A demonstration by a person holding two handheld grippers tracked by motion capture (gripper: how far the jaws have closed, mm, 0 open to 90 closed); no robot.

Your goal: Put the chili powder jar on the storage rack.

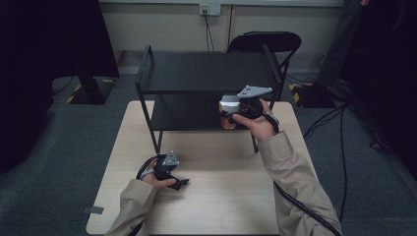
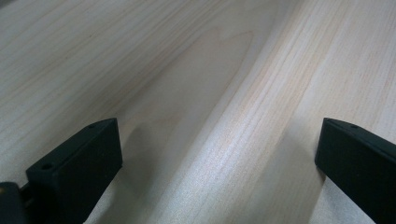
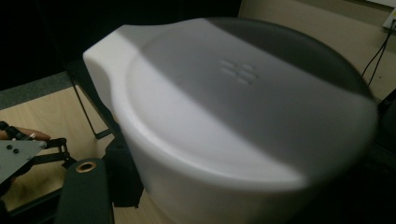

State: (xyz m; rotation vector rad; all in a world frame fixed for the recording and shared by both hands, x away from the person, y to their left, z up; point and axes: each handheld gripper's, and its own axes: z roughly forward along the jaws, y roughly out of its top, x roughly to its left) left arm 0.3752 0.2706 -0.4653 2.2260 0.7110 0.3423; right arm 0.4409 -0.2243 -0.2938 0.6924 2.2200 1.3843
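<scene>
A white round lidded container [image 3: 233,121] looms close in the right gripper view, with my right gripper's left finger [image 3: 88,191] against its side. In the high view my right gripper [image 1: 227,112] is shut on this container [image 1: 228,103] at the front right of the black rack's lower shelf [image 1: 187,115], and an orange-brown part shows under it. My left gripper [image 1: 179,183] rests low over the wooden table [image 1: 221,191] at the front left. Its jaws stand wide apart, and only bare wood lies between them in the left gripper view [image 2: 219,158].
The black two-tier rack [image 1: 206,73] stands on the table's far half, its front legs [image 1: 156,140] reaching the tabletop. A black chair [image 1: 265,42] is behind it. Cables [image 1: 339,132] run over the grey floor at the right.
</scene>
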